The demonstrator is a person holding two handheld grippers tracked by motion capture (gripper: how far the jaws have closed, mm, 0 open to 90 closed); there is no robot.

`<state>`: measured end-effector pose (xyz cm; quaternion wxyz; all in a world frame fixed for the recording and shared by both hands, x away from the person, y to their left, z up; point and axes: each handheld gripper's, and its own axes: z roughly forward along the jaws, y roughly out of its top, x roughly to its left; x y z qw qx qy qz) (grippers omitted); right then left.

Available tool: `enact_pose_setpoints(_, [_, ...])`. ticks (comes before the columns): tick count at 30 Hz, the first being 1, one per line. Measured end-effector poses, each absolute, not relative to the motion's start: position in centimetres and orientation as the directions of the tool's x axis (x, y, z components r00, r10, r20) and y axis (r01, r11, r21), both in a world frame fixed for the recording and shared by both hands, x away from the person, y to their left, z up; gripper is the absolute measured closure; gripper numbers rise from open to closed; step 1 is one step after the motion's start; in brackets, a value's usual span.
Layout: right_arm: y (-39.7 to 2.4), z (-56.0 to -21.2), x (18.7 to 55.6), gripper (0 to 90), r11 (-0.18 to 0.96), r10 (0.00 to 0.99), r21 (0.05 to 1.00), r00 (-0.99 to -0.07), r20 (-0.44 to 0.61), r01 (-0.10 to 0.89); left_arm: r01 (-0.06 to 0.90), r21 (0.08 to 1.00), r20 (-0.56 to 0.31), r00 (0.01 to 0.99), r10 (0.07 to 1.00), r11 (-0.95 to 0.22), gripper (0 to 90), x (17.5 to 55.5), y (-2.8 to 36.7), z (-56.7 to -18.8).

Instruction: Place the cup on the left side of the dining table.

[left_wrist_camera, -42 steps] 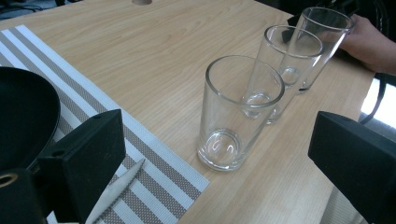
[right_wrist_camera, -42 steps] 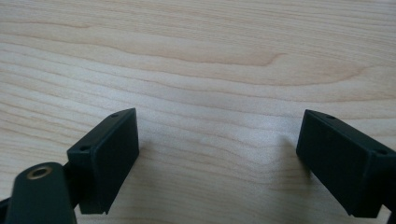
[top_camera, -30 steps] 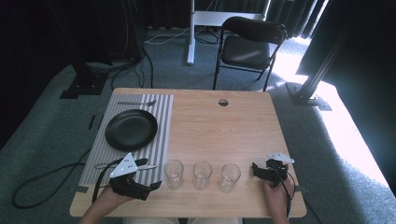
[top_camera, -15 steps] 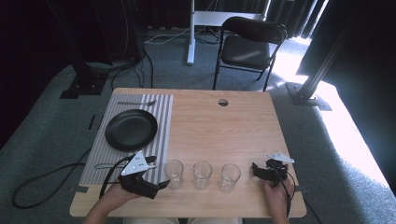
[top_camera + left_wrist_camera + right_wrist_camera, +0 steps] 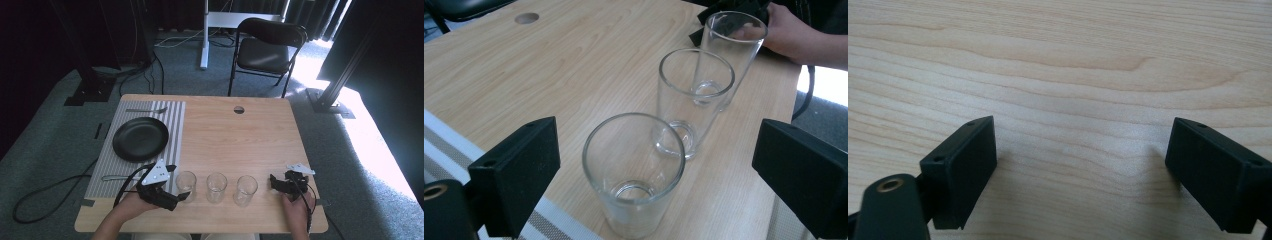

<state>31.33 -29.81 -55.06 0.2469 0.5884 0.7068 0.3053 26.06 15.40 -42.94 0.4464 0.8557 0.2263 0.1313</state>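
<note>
Just 3 glasses [image 5: 216, 187], all empty, upright on table [image 5: 240, 140].

Clear glasses [image 5: 216, 187], black plate [image 5: 140, 138], grey-and-white striped mat [image 5: 172, 120], light wood table [image 5: 240, 135].

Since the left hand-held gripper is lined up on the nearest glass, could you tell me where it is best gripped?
Grip the nearest glass across its side wall, below the rim, coming level from the striped mat's side. It stands upright and tapers toward the base, and the next glass stands close behind it, so stay off that far side.
</note>
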Motion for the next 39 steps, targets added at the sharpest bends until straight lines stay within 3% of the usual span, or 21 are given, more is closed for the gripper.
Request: enact_pose_setpoints(39, [-29.8, -55.1, 31.3, 12.4, 0.122, 0.982, 0.722, -0.187, 0.010, 0.681, 0.224, 0.747, 0.043, 0.923, 0.381, -0.626, 5.5, 27.8, 9.0, -42.9])
